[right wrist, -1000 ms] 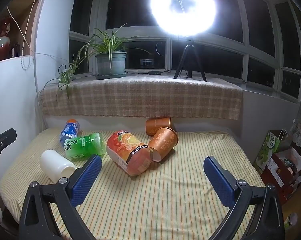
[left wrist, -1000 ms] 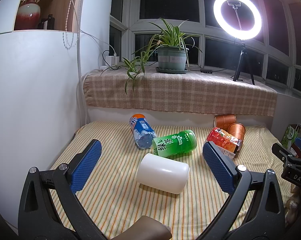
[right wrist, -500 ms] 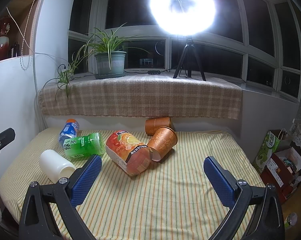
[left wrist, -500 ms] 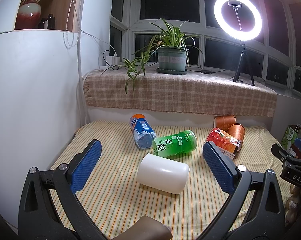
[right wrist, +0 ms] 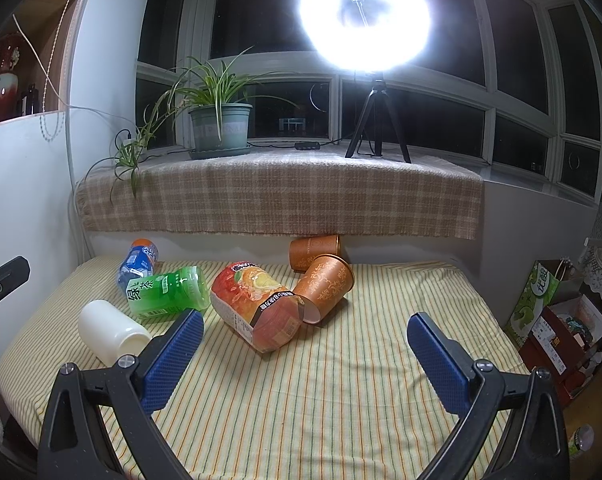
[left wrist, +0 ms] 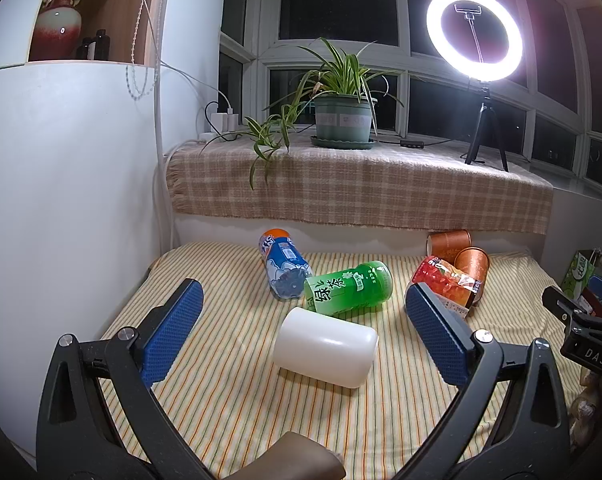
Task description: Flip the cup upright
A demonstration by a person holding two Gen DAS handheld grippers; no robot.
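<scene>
Several cups lie on their sides on a striped cloth [left wrist: 229, 392]. A white cup [left wrist: 325, 347] lies nearest my open, empty left gripper [left wrist: 301, 332], just ahead between its fingers. Behind it lie a green cup [left wrist: 349, 289] and a blue cup [left wrist: 283, 264]. In the right wrist view a red-orange fruit cup [right wrist: 257, 310] and two copper cups [right wrist: 325, 286] [right wrist: 315, 252] lie ahead of my open, empty right gripper [right wrist: 305, 348]. The white cup [right wrist: 111, 330] is at its left.
A plaid-covered sill [left wrist: 361, 192] with a potted plant [left wrist: 343, 120] and ring light [left wrist: 475, 36] runs behind. A white cabinet [left wrist: 61, 200] stands left. Boxes and bags [right wrist: 557, 312] sit on the floor at the right.
</scene>
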